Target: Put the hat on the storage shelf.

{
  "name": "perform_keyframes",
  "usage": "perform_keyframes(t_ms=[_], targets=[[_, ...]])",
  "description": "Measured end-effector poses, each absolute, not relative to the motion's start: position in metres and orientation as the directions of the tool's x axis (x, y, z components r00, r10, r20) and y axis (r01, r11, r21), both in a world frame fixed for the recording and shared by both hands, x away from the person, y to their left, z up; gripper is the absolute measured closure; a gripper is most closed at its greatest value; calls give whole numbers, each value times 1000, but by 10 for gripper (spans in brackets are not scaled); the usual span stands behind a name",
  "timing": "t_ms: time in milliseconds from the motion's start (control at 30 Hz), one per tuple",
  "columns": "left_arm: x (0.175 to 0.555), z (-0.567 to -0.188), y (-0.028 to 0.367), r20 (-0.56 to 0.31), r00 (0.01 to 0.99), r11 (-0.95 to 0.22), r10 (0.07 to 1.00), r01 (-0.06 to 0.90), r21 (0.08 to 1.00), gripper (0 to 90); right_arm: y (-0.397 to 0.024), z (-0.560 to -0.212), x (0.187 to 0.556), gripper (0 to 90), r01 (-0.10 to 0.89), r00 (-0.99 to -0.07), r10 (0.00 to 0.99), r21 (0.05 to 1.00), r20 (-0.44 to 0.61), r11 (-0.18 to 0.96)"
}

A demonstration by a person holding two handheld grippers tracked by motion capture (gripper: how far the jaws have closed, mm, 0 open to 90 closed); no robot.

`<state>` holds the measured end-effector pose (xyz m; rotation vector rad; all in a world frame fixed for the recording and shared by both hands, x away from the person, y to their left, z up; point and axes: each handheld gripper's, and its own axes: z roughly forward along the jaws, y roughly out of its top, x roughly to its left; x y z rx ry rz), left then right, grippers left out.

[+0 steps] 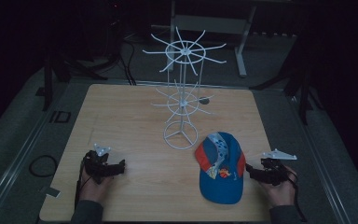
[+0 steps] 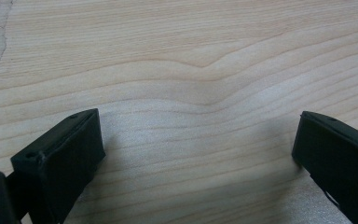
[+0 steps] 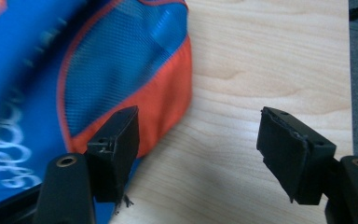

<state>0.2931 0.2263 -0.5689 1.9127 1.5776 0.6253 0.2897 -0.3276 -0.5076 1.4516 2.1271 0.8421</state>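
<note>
A light wooden tabletop sits in a dim room, its grain running left to right. Near the middle, a little toward the far edge, stands a white wire display rack: a ring-shaped base on the wood, a thin upright pole, and two tiers of spokes fanning outward, the upper tier wider than the lower. Nothing hangs on the spokes.

To the right of the rack's base and nearer the person lies a blue baseball cap with orange panels and a small printed patch on the front. Its crown points toward the far side and its brim toward the near edge. In the right claw's own view the cap shows blue mesh fabric edged in orange, with blurred white lettering at the lower left.

The left claw rests low on the near left part of the tabletop, well apart from the cap and the rack. In its own view the left claw has its black jaws spread wide, with only bare wood between them; it holds nothing.

The right claw sits at the near right, just beside the cap's right edge, pointing toward it. In its own view the right claw is released, jaws wide apart: one jaw overlaps the cap's orange rim, the other stands over bare wood, and nothing is gripped.
</note>
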Motion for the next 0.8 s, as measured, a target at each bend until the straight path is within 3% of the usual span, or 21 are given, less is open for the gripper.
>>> perform_keyframes(t_ms=[333,800], targets=[[293,-569,226,-5,193,-136,981,712,689,23,-304,-486,287,300,657,-425,905,686,-5,312],[293,-569,226,-6,197,-139,980,713,687,23,-285,-469,297,273,658,-448,894,685,21,314]])
